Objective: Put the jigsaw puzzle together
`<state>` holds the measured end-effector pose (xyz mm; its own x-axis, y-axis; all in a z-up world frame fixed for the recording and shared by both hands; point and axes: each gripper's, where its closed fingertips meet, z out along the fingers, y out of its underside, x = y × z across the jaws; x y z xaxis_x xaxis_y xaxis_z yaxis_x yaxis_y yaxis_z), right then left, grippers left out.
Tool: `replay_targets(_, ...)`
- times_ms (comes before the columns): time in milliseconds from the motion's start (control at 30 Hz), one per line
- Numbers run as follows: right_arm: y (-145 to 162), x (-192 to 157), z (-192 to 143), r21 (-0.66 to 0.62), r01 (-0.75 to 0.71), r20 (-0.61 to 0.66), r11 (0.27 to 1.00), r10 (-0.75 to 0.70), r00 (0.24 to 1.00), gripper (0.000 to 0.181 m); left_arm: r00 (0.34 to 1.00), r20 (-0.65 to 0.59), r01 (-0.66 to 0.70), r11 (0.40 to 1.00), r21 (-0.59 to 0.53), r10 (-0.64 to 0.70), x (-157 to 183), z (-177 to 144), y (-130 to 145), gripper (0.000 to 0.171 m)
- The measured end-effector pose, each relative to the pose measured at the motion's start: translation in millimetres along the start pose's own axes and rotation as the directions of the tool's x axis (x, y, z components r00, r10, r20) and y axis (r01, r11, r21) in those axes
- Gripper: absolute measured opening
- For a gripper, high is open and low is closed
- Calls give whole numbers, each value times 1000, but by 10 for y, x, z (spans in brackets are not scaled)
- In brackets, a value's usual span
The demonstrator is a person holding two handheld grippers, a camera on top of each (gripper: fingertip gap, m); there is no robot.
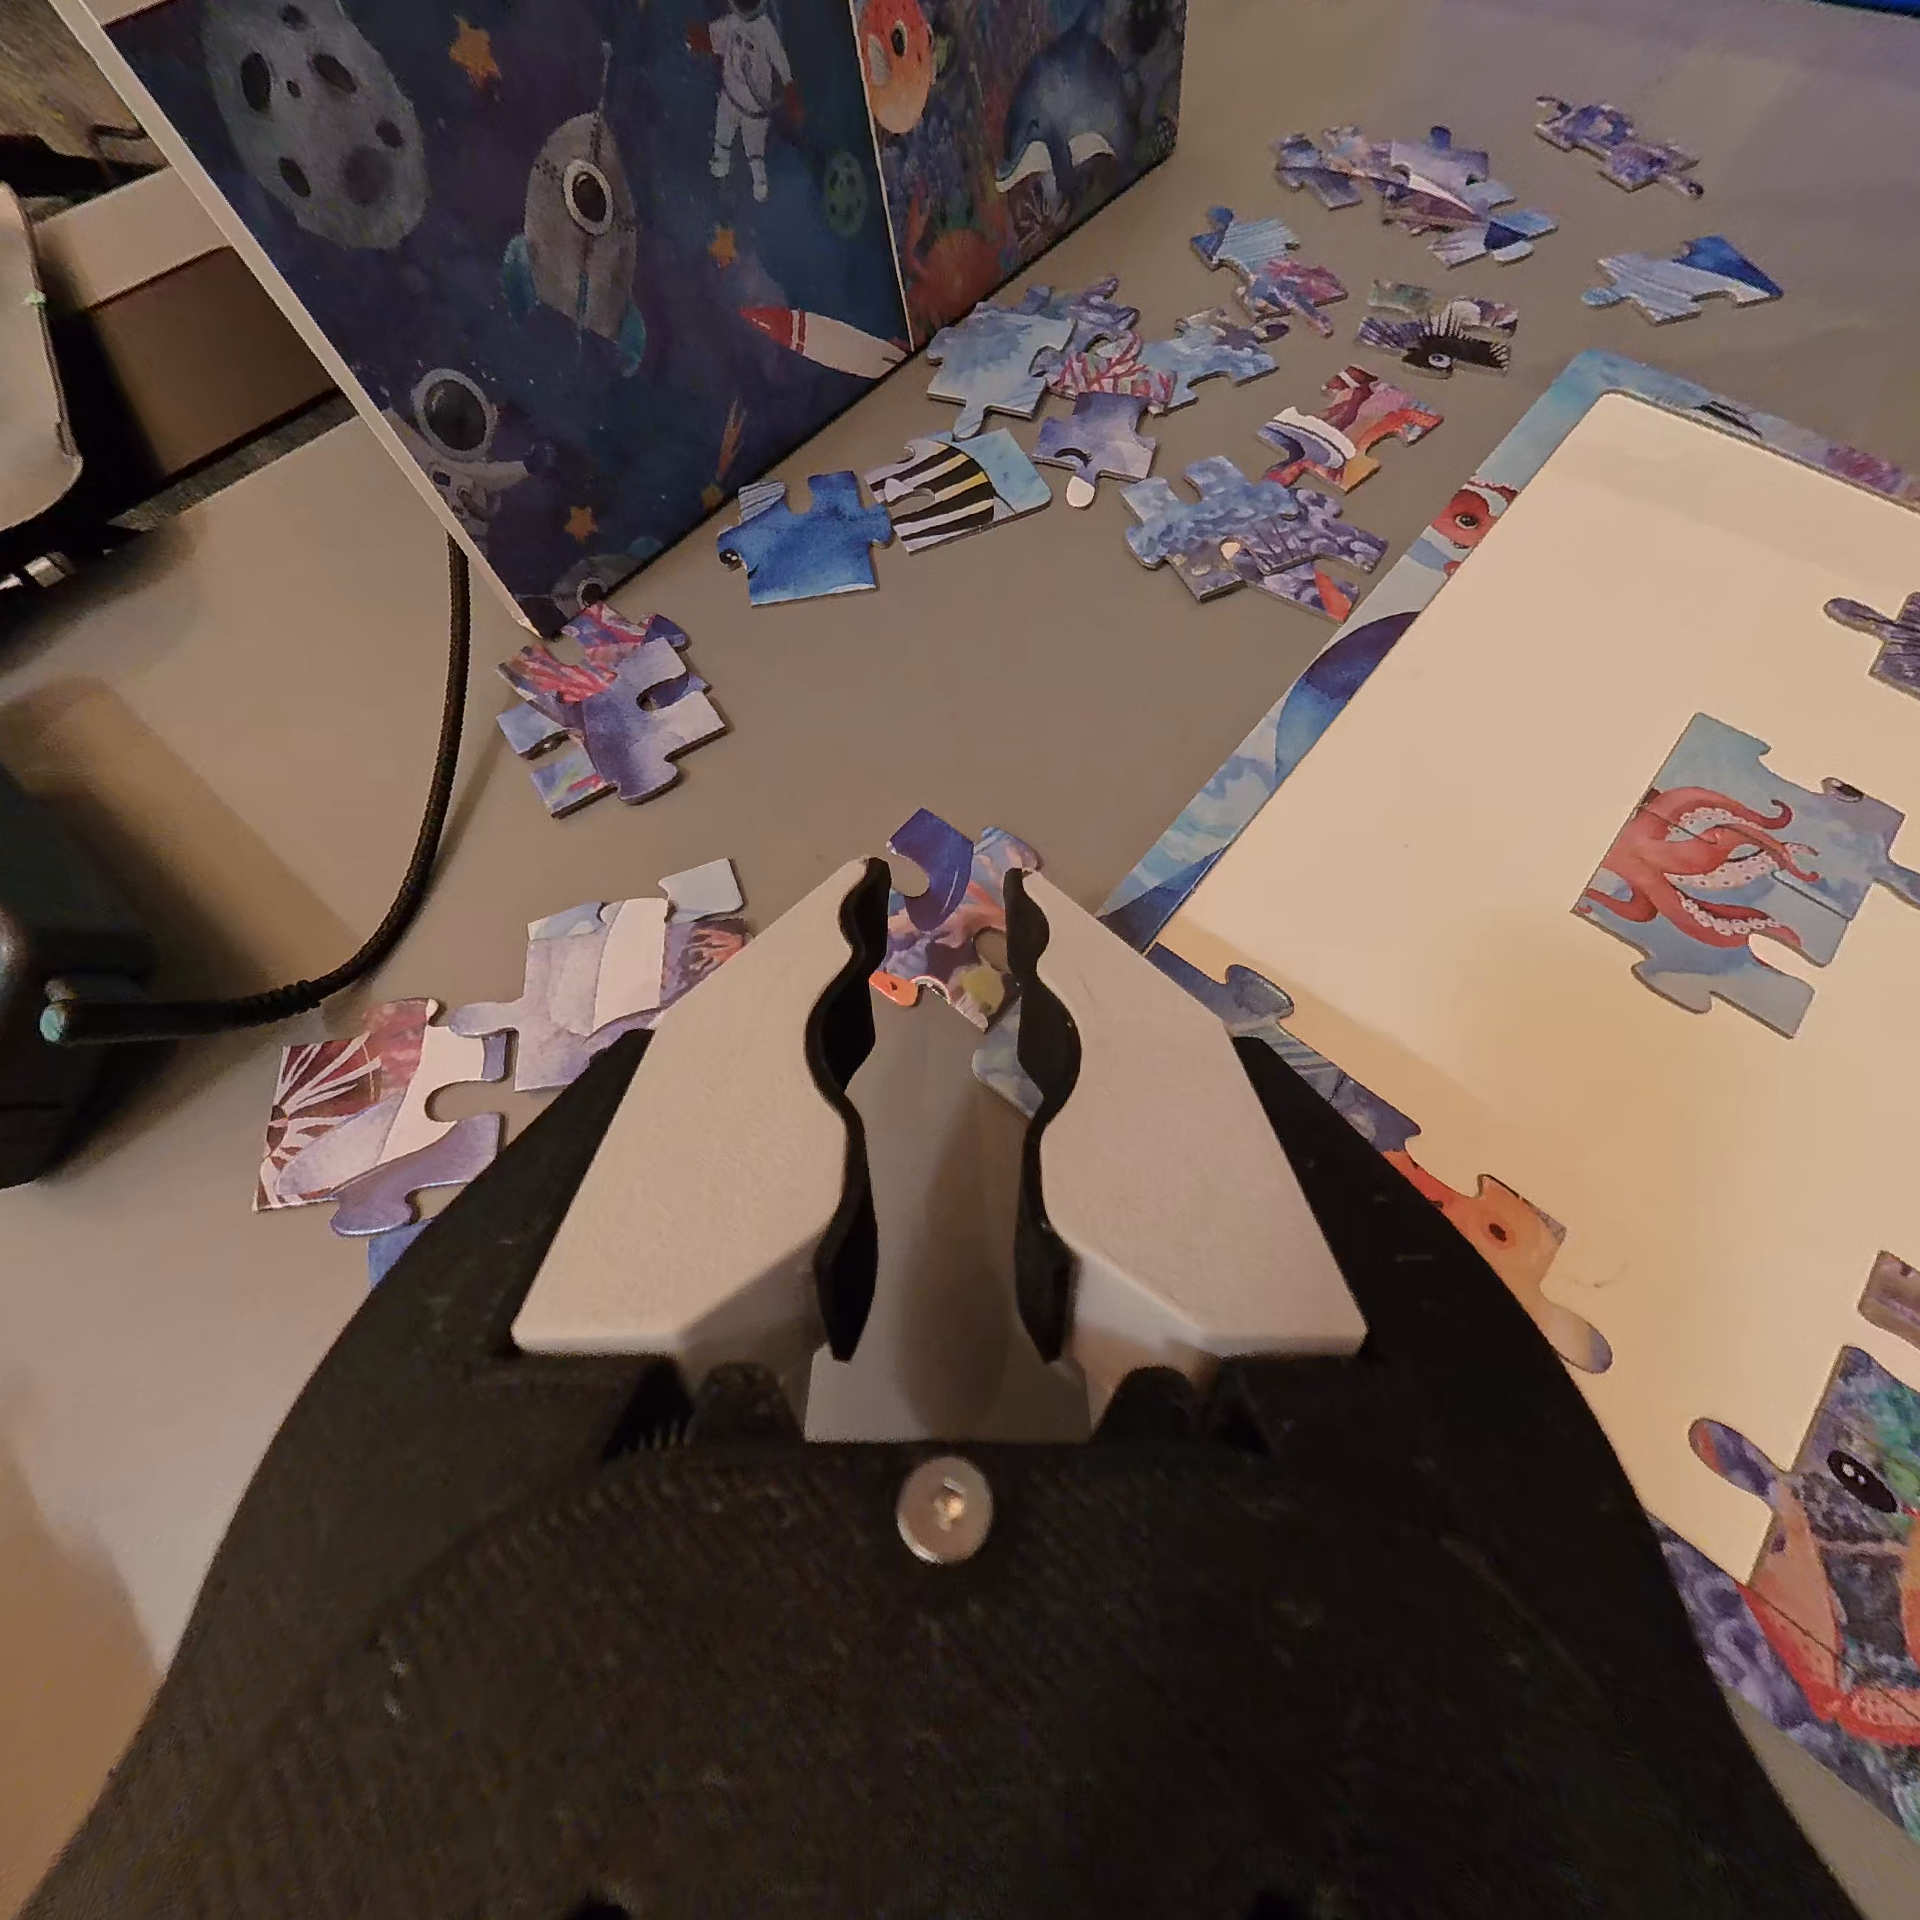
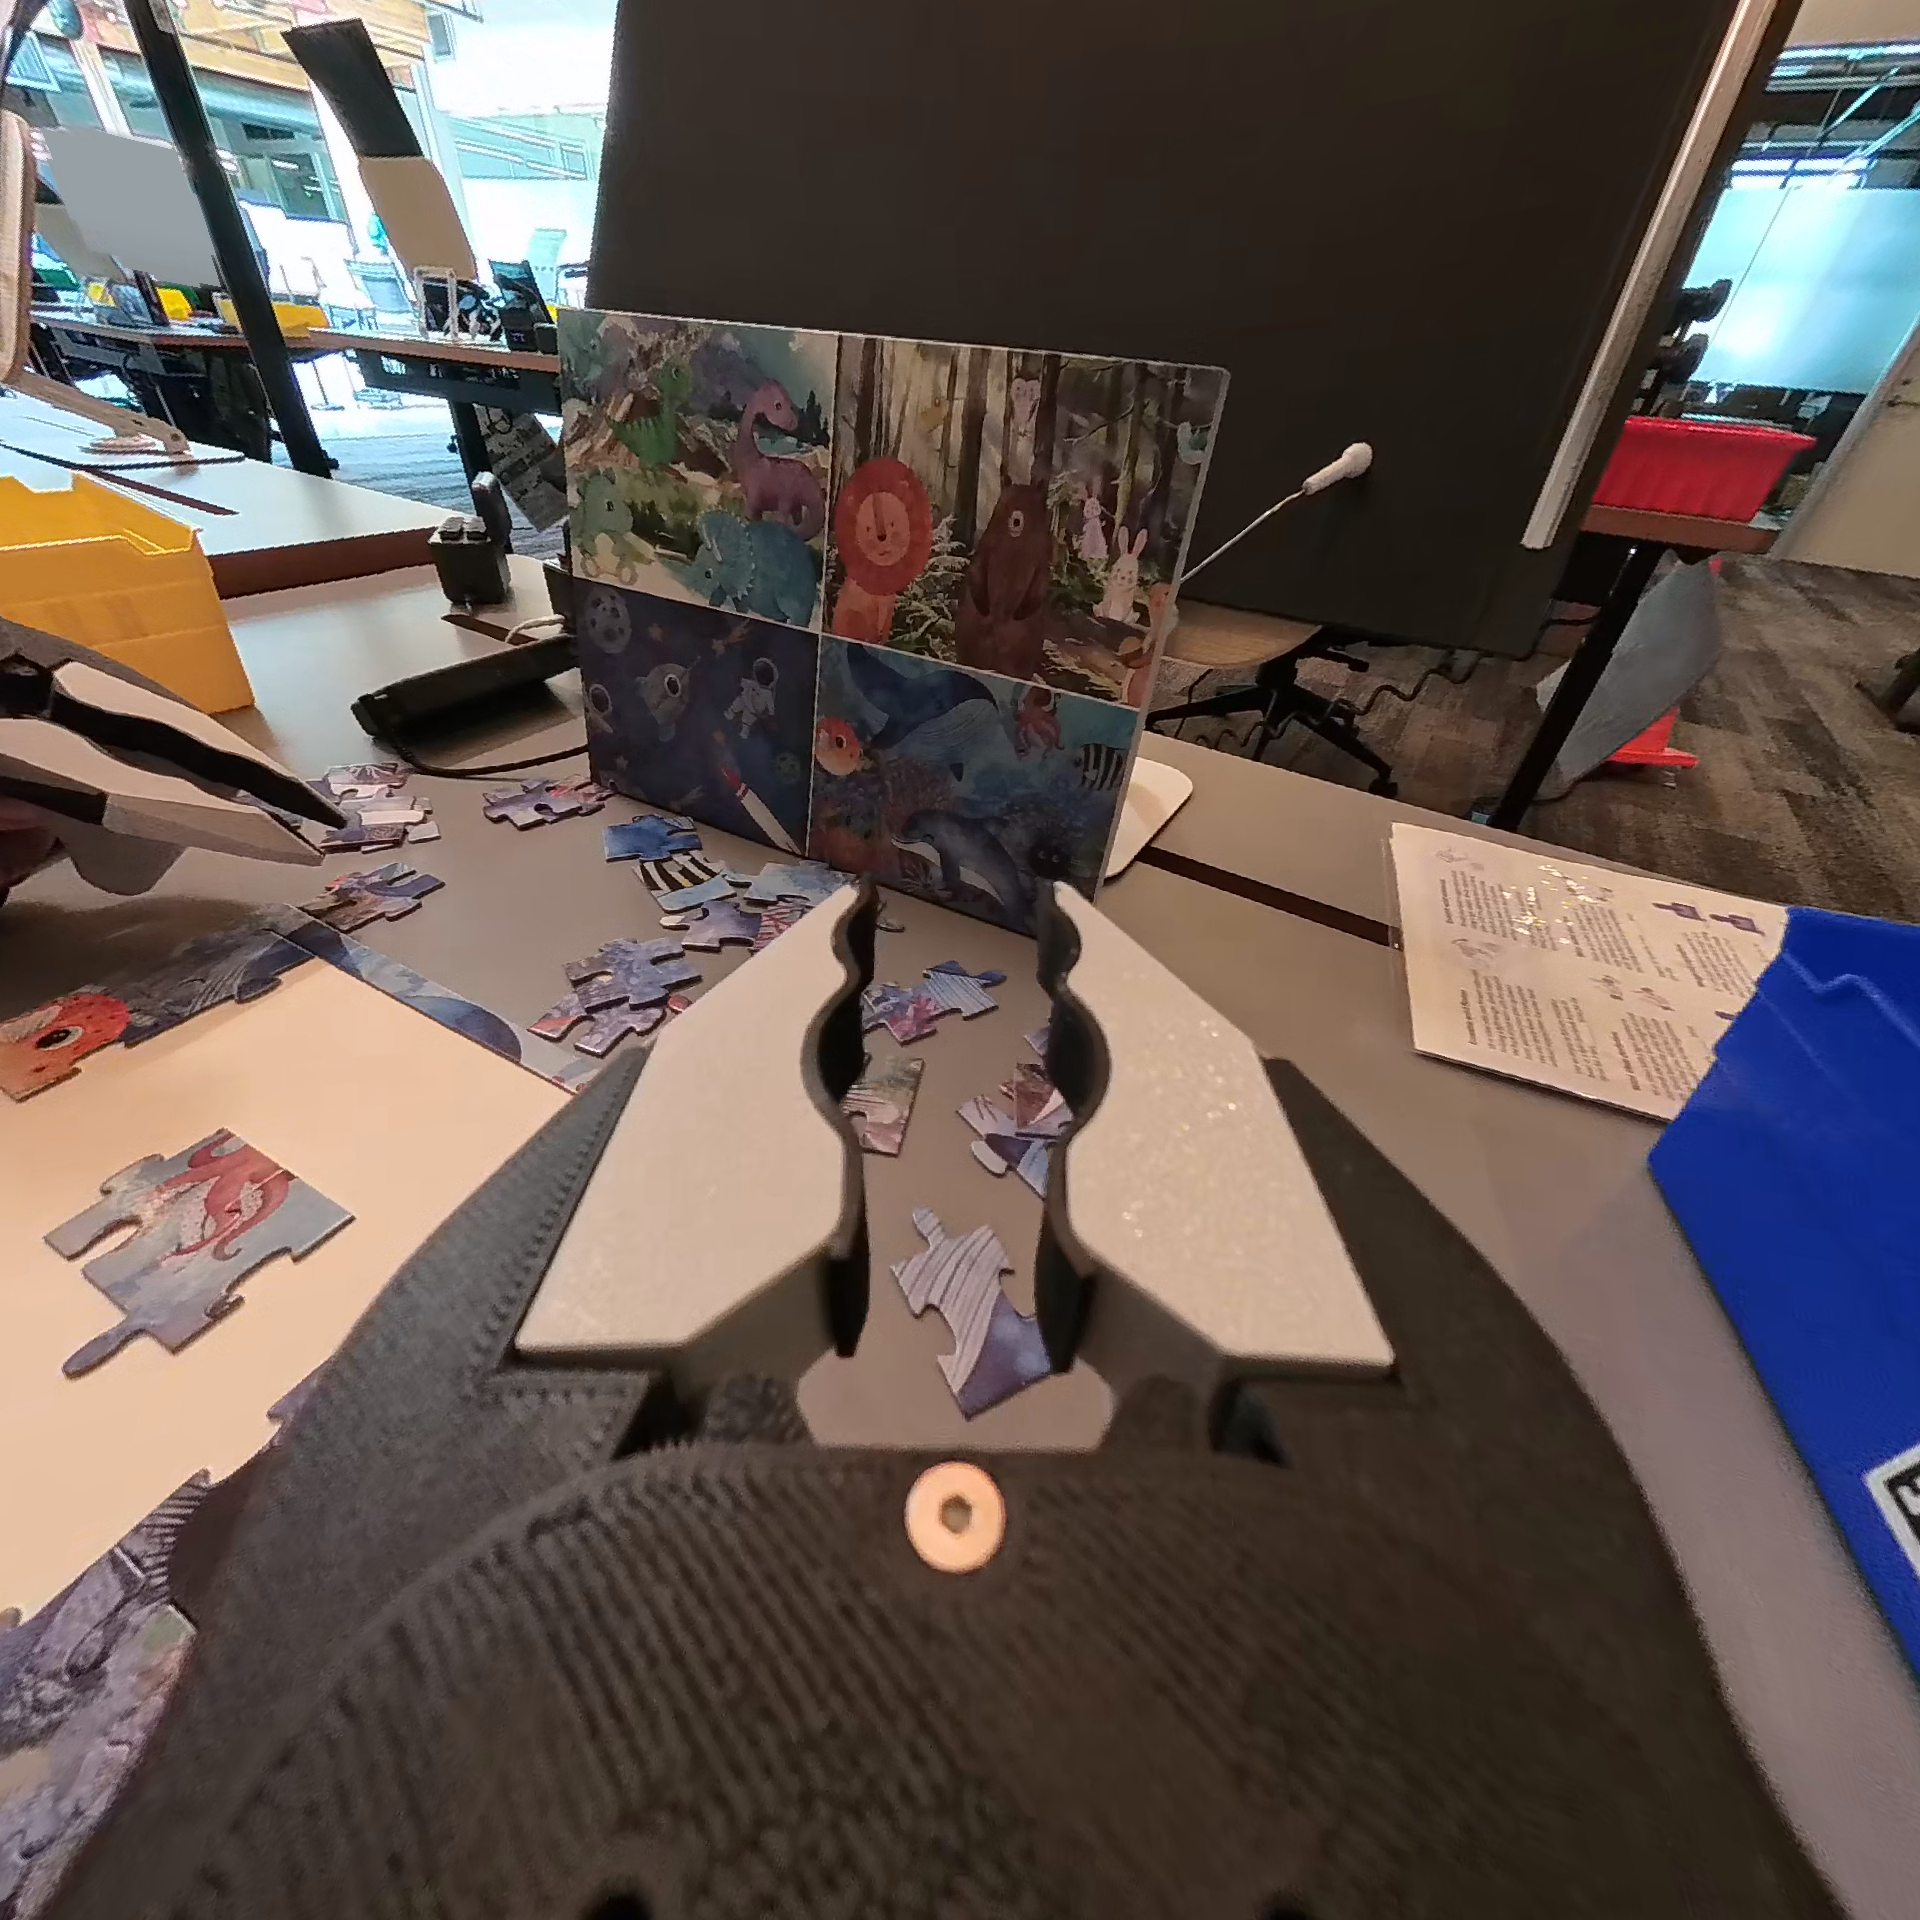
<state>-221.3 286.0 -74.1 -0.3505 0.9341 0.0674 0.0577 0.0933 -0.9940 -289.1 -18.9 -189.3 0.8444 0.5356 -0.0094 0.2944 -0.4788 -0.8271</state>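
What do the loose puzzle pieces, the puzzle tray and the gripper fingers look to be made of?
Loose puzzle pieces: printed cardboard, matte; pale, thick cut edges show.
Puzzle tray: likely cardboard too, with a cream base and a printed border.
Left gripper fingers: grey plastic, faintly grainy, probably 3D-printed, with black wavy pads, possibly rubber.

Printed sheet (image 2: 1558,977), right of the right gripper (image 2: 954,904): several columns of small print with small figures, too fine and skewed to make out. Blue bin (image 2: 1808,1195) at far right carried a black-and-white label (image 2: 1896,1496), cut by the frame edge. Puzzle box (image 2: 883,623) ahead of the tool showed pictures only. Left view: no lettering seen.
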Motion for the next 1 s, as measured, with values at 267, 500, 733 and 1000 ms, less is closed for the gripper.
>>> replay_targets(267, 34, -83, 29, -16, -4, 35, 1000, 4, 999, 27, 1000, -1, 7, 1000, -3, -7, -7, 3, 4, 20)
replay_targets(500, 57, -131, 45, -32, 13, 43, 999, -12, 999, 24, 999, -10, 44, 999, 24, -44, -37, -27, -26, 20)
replay_targets(733, 76, -138, 60, -41, -2, 48, 999, 4, 999, 28, 984, 120, 117, 986, 116, -131, -381, -190, -125, 34)
replay_targets(1000, 249, -136, 139, -123, -25, 43, 992, 30, 999, 44, 914, 232, 241, 904, 353, -334, -989, -802, -311, 38)
